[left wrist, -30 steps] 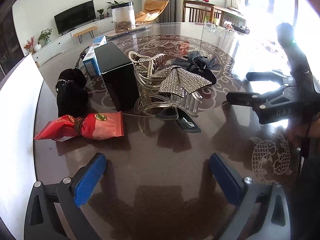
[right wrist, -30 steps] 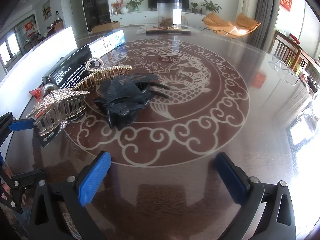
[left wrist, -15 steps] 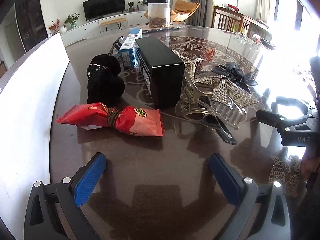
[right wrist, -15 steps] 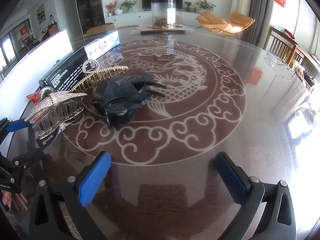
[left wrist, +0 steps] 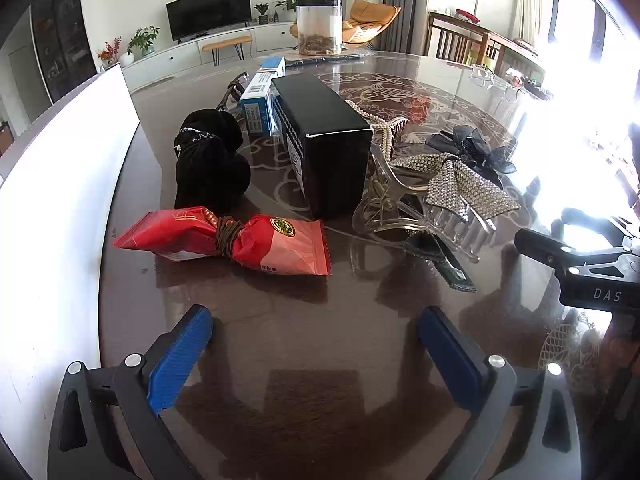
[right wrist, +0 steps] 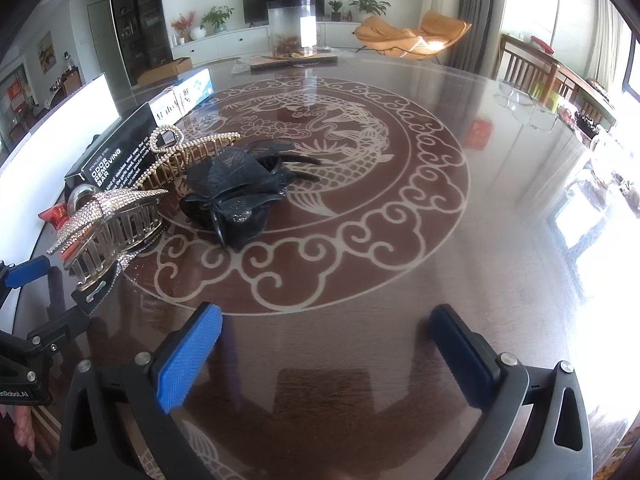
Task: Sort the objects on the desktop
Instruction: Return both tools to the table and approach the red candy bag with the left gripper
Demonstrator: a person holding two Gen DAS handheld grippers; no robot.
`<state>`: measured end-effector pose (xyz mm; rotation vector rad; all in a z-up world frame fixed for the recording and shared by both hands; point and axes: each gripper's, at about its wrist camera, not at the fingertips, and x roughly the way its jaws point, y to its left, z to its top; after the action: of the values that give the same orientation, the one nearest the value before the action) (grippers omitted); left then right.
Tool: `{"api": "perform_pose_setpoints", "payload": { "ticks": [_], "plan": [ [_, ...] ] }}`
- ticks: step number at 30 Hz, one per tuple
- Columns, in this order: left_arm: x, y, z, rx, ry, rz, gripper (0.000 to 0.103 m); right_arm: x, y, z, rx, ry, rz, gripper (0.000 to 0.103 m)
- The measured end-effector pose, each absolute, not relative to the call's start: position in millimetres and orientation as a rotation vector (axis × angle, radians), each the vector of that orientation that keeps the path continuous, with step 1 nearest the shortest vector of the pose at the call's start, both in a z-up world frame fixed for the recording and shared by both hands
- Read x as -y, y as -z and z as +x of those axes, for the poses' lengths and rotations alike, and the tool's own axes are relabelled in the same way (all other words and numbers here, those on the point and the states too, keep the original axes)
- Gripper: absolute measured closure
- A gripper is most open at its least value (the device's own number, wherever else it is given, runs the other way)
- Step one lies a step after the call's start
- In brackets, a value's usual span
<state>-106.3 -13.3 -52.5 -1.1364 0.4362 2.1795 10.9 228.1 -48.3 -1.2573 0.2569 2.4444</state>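
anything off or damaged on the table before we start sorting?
Nothing spilled or visibly broken. Oddities: the red snack packet is cinched at its middle by a brown hair tie, and the rhinestone bow claw clip lies tipped against the black box. Both grippers, left and right, are open and empty.

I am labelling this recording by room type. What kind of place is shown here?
Most likely a home living and dining room. A television stands on a low white cabinet, an orange lounge chair sits by the curtains, and the work surface is a large dark dining table with a dragon pattern.
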Motion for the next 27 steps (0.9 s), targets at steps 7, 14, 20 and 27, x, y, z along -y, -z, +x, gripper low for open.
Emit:
{"api": "perform_pose_setpoints", "payload": {
  "ticks": [7, 14, 20, 27],
  "plan": [
    [13.3, 52.5, -106.2, -0.436, -2.180, -1.136, 0.000, -228.0, 48.2, 11.0, -0.257, -2.444, -1.257, 0.000],
    [13.3, 52.6, -106.4, -0.436, -2.180, -1.136, 0.000, -227.9, 48.2, 11.1, -0.257, -2.444, -1.257, 0.000],
    [13.3, 52.5, -106.4, -0.436, -2.183, -1.136, 0.000, -228.1, 48.1, 11.6, -0.260, -2.445, -1.257, 0.000],
    [17.6, 52.5, -107.0, -0.423, -2.207, -1.153, 0.000, -227.3, 48.2, 10.3, -0.259, -2.444, -1.257, 0.000]
  ]
}}
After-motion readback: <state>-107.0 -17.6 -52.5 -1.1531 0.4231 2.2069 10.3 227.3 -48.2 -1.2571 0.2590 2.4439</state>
